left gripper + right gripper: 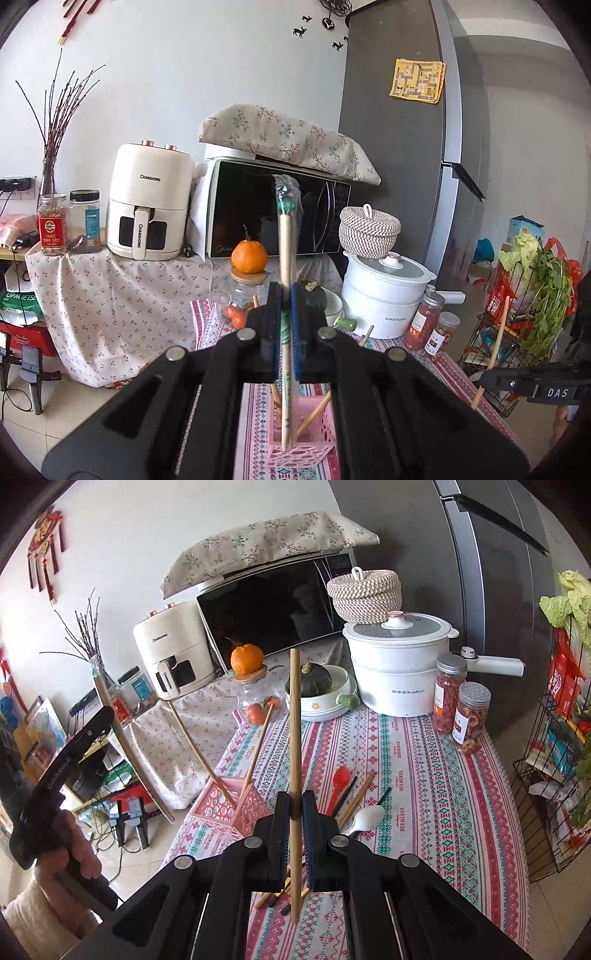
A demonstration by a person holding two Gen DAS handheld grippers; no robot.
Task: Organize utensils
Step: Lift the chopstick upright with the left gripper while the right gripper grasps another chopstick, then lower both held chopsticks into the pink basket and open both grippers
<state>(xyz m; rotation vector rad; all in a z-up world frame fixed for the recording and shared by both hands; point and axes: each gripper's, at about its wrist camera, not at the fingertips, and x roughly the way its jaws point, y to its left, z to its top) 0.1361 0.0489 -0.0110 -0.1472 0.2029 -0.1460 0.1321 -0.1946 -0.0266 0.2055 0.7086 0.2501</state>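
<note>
My left gripper (286,295) is shut on a plastic-wrapped pair of pale chopsticks (285,240), held upright with its lower end over the pink basket (299,454). In the right wrist view, that basket (221,805) stands near the table's left edge with two wooden chopsticks leaning in it. My right gripper (294,805) is shut on a single brown chopstick (294,720), upright above the patterned tablecloth. A red spoon (340,779), a white spoon (365,819) and loose chopsticks (356,797) lie on the cloth ahead of it. More sticks lie under its jaws.
At the back of the table stand a white pot (399,664), two spice jars (471,716), a pumpkin in a bowl (314,681) and a glass jar topped with an orange (247,659). A wire rack of vegetables (554,738) is on the right. A hand (70,853) holds the left gripper.
</note>
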